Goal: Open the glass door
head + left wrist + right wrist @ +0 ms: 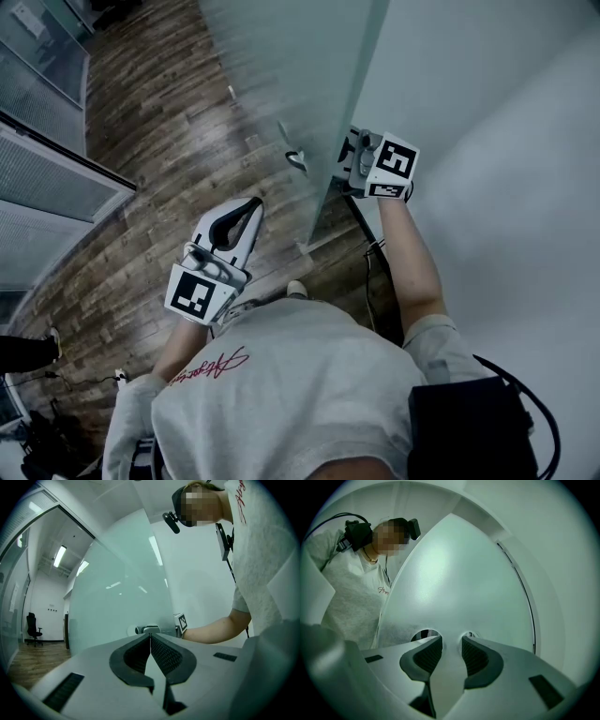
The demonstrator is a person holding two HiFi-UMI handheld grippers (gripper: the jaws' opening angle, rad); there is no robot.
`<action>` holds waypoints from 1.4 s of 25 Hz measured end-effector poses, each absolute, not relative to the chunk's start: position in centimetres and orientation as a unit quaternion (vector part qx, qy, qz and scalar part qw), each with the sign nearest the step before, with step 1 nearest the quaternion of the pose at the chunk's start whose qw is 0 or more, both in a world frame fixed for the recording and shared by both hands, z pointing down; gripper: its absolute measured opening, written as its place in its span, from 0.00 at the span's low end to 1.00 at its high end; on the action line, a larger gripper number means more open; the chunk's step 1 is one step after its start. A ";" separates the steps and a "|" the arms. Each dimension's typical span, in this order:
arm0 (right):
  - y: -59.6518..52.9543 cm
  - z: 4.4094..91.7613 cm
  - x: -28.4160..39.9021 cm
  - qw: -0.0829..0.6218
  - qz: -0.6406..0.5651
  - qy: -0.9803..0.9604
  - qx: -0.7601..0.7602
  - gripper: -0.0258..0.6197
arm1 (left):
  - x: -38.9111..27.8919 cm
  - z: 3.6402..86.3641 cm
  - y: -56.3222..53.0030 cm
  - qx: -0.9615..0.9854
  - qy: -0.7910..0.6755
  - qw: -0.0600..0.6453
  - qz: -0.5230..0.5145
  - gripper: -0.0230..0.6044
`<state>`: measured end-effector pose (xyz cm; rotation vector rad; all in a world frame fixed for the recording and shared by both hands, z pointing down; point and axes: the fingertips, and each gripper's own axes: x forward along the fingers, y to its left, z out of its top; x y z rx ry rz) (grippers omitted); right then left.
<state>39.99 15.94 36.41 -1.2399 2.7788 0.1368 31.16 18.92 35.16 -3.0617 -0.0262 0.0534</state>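
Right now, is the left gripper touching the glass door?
Apart. The head view shows floor between the left gripper and the glass door.

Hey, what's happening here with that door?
A person holds a gripper in each hand at the frosted glass door. The right gripper is close to the door by its handle, jaws apart, nothing clamped. The left gripper hangs back from the door, jaws together and empty.

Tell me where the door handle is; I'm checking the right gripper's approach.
In the head view the handle sits near the glass door's free edge, upper centre, just left of the right gripper.
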 end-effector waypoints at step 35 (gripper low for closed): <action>20.2 37.2 50.9 0.046 0.006 0.918 -0.394 0.28 | 32.4 37.5 17.9 -0.998 0.008 0.052 -0.026 0.07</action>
